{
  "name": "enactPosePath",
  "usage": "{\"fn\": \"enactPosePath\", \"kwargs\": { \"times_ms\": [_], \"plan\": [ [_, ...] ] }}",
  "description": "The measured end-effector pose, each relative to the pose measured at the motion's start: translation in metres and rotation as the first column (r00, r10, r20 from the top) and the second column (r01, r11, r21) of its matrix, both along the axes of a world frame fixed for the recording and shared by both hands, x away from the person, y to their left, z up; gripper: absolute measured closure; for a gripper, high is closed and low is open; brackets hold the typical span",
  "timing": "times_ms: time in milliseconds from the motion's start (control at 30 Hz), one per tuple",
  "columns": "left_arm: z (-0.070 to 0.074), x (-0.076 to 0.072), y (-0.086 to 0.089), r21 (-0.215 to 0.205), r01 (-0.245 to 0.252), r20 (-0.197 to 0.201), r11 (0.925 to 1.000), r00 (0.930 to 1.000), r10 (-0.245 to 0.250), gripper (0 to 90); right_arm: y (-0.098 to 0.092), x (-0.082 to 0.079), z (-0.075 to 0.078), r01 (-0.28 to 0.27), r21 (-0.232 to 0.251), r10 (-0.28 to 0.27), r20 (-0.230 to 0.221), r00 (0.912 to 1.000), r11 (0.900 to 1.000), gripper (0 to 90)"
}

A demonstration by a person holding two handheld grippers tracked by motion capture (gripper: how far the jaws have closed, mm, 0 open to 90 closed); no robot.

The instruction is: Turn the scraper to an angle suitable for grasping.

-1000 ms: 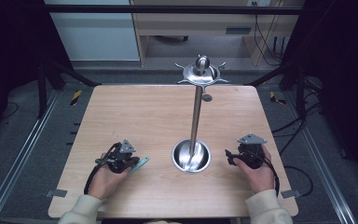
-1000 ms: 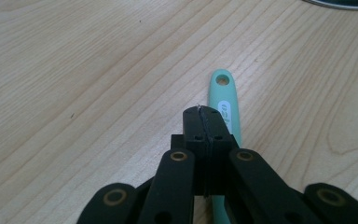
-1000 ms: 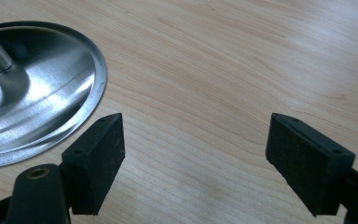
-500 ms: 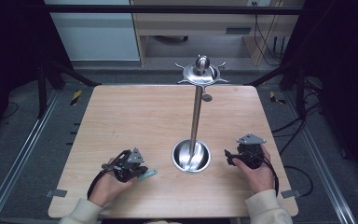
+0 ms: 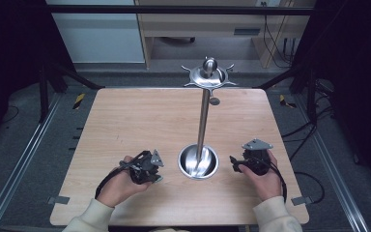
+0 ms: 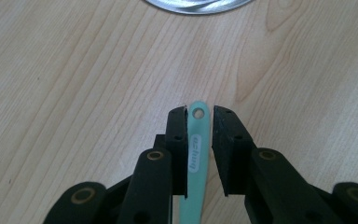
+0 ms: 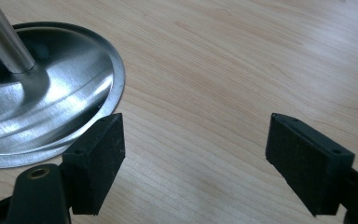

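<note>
A steel rack stands mid-table: a round dished base (image 5: 198, 163), a thin pole (image 5: 203, 121) and a pronged disc on top (image 5: 209, 73). My left gripper (image 5: 156, 168) lies low on the table just left of the base. In the left gripper view the left gripper (image 6: 199, 113) is shut on a mint-green flat handle (image 6: 196, 149) with a hole at its tip; the rest of that utensil is hidden. My right gripper (image 5: 233, 163) rests right of the base. In the right gripper view the right gripper (image 7: 193, 137) is open and holds nothing, with the base's rim (image 7: 114, 88) to its left.
The wooden table (image 5: 140, 121) has bare room behind and left of the rack. A small round tag (image 5: 214, 101) hangs under the pronged disc. Black frame posts (image 5: 43, 82) and floor cables (image 5: 314, 181) surround the table. A person's hands and light sleeves (image 5: 89, 215) come in at the front edge.
My left gripper has moved right along the table toward the rack's base, still with the mint-green handle in it. The right gripper has stayed put.
</note>
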State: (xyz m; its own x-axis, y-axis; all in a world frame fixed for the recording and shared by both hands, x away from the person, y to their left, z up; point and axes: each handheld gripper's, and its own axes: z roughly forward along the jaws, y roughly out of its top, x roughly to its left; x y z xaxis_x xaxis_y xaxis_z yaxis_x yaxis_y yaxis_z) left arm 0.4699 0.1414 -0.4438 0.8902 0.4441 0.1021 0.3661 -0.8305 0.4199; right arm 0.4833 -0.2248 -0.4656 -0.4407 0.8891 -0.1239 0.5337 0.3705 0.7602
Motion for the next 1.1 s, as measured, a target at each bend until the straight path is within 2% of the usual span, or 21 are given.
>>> {"fn": "enactPosePath", "kwargs": {
  "times_ms": [100,233,367,467,633,667,833,933,1100],
  "plan": [
    [-0.006,0.002,0.003,0.012,-0.006,-0.023,0.9999,0.9997,0.006,72.9,-0.003,0.0,0.0,0.015,0.006,-0.015,0.009,0.9999,1.0,19.9],
    [-0.01,0.003,0.005,0.025,-0.021,-0.027,0.9995,0.9994,0.021,71.5,-0.004,0.0,0.001,0.013,0.009,-0.013,0.011,0.9998,1.0,19.9],
    [-0.008,0.003,0.003,0.031,-0.013,-0.036,0.9994,0.9992,0.014,70.0,-0.004,-0.001,0.002,0.015,0.007,-0.016,0.011,0.9998,1.0,20.0],
    [-0.007,0.005,0.0,0.062,-0.003,-0.055,0.9981,0.9985,0.006,66.6,-0.005,0.0,0.001,0.012,0.012,-0.012,0.013,0.9998,1.0,19.9],
    [-0.001,0.007,0.0,0.069,0.0,-0.071,0.9976,0.9975,0.005,64.3,-0.006,0.0,0.001,0.013,0.01,-0.014,0.016,0.9998,1.0,19.9],
    [-0.003,0.008,-0.002,0.1,0.009,-0.088,0.995,0.9961,0.0,63.8,-0.006,-0.001,0.002,0.016,0.012,-0.016,0.015,0.9998,1.0,19.9],
    [-0.006,0.01,-0.006,0.132,0.013,-0.113,0.9911,0.9936,0.002,64.6,-0.006,-0.001,0.002,0.019,0.02,-0.02,0.01,0.9998,1.0,19.9],
    [-0.008,0.014,-0.009,0.171,0.019,-0.131,0.9851,0.9913,0.004,63.2,-0.007,-0.001,0.002,0.018,0.017,-0.018,0.013,0.9998,1.0,19.9],
    [-0.012,0.017,-0.014,0.203,0.038,-0.154,0.9785,0.9881,-0.006,63.2,-0.007,-0.001,0.002,0.02,0.02,-0.021,0.013,0.9997,1.0,19.9]
  ]
}}
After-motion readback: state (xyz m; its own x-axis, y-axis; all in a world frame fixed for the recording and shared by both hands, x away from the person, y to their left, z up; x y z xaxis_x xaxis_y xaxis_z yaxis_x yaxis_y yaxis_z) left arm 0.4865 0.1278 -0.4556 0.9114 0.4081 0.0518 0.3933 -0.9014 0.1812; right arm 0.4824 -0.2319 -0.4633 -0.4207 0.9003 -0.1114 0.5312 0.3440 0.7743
